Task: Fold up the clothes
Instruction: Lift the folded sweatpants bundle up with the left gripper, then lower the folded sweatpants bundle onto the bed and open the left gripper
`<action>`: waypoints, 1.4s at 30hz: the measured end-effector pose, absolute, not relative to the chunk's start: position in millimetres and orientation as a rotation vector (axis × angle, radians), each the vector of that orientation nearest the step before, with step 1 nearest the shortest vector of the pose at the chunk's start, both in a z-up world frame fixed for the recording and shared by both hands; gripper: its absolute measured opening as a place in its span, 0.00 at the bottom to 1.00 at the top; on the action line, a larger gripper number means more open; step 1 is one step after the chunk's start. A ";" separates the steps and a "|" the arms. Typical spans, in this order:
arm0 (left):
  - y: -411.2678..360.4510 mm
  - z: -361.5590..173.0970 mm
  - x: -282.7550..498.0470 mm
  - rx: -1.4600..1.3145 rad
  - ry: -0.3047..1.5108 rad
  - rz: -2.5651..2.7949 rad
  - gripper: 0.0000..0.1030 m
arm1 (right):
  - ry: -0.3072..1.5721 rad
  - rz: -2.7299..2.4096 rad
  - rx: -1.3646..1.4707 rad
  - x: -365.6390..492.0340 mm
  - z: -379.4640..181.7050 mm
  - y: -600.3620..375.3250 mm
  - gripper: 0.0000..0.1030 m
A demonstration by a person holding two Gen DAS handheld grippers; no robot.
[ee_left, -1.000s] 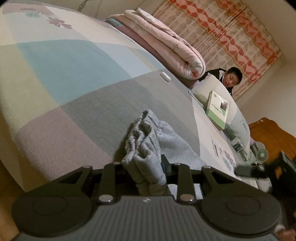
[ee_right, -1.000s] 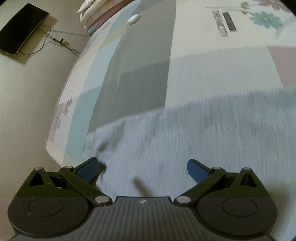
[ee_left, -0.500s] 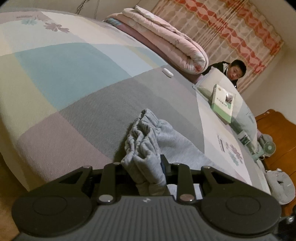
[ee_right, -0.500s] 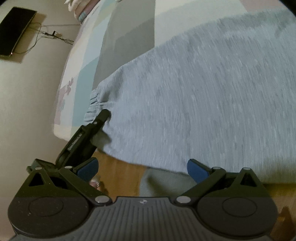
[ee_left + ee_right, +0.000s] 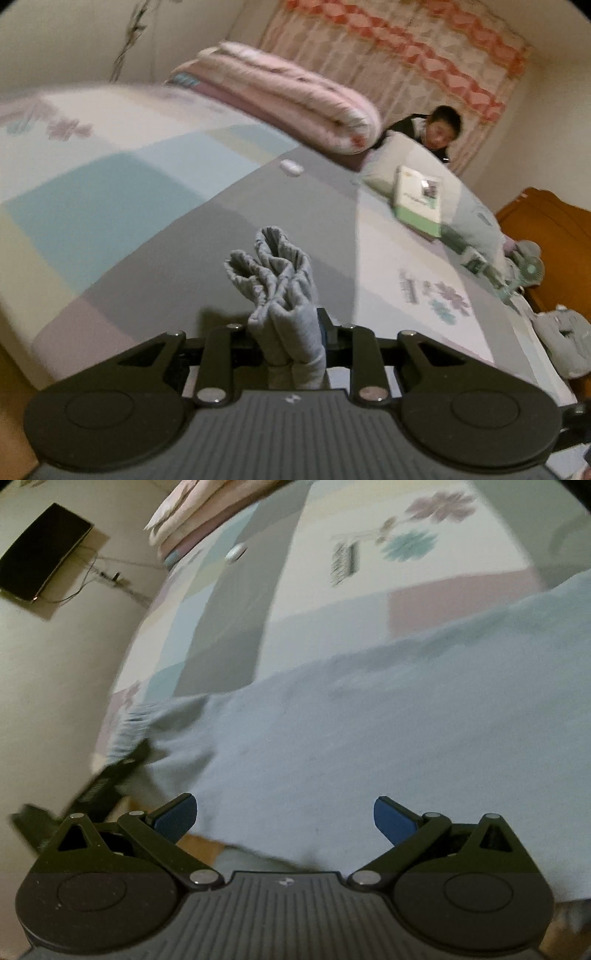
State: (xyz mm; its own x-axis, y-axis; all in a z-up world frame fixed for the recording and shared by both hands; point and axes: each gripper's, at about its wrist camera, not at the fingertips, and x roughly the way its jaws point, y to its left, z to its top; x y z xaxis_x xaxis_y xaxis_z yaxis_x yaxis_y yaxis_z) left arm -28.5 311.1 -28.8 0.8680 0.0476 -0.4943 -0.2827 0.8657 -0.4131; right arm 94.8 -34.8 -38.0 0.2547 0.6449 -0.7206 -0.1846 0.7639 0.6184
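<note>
Left gripper [image 5: 288,332]: clamped on the bunched elastic edge of the grey knit garment [image 5: 280,291]
Right gripper [image 5: 284,814]: jaws wide apart, empty
Garment: spread over the pastel patchwork bedspread [image 5: 236,602]

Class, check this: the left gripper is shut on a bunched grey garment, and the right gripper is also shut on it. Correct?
Not quite. The left gripper is shut on the grey garment, but the right wrist view shows the right gripper open, its fingers spread above the cloth.
</note>
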 end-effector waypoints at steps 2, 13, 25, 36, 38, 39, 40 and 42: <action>297.6 -15.9 -26.6 -0.474 0.479 0.161 0.23 | 1.160 0.570 0.434 96.7 -34.1 -52.6 1.00; 227.7 36.7 -7.5 -0.388 0.437 0.070 0.23 | 1.114 0.596 0.403 91.1 -37.8 -111.0 1.00; 147.8 43.4 22.4 -0.287 0.492 -0.038 0.22 | 1.004 0.567 0.085 73.0 -30.6 -129.7 1.00; 94.3 18.8 31.7 -0.184 0.552 -0.090 0.22 | 0.824 0.565 -0.039 63.8 -48.5 -167.6 1.00; 85.0 14.2 32.7 -0.156 0.561 -0.099 0.22 | 0.827 0.539 -0.032 63.1 -49.0 -173.4 1.00; 79.8 11.6 33.2 -0.140 0.564 -0.105 0.22 | 0.828 0.527 -0.029 62.7 -49.2 -176.3 1.00; 75.1 9.3 34.5 -0.127 0.570 -0.110 0.22 | 0.825 0.511 -0.032 61.6 -48.4 -178.1 1.00; 65.1 4.2 37.3 -0.096 0.581 -0.121 0.22 | 0.813 0.491 -0.034 57.9 -47.9 -180.6 1.00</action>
State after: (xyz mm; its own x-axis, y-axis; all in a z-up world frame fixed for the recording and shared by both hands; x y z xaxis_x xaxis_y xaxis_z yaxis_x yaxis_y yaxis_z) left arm 37.3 65.1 4.2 0.8291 -0.1407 -0.5411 0.0866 0.9884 -0.1243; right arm 57.9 -180.6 -47.9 0.5821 0.4076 -0.7035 -0.4333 0.8877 0.1558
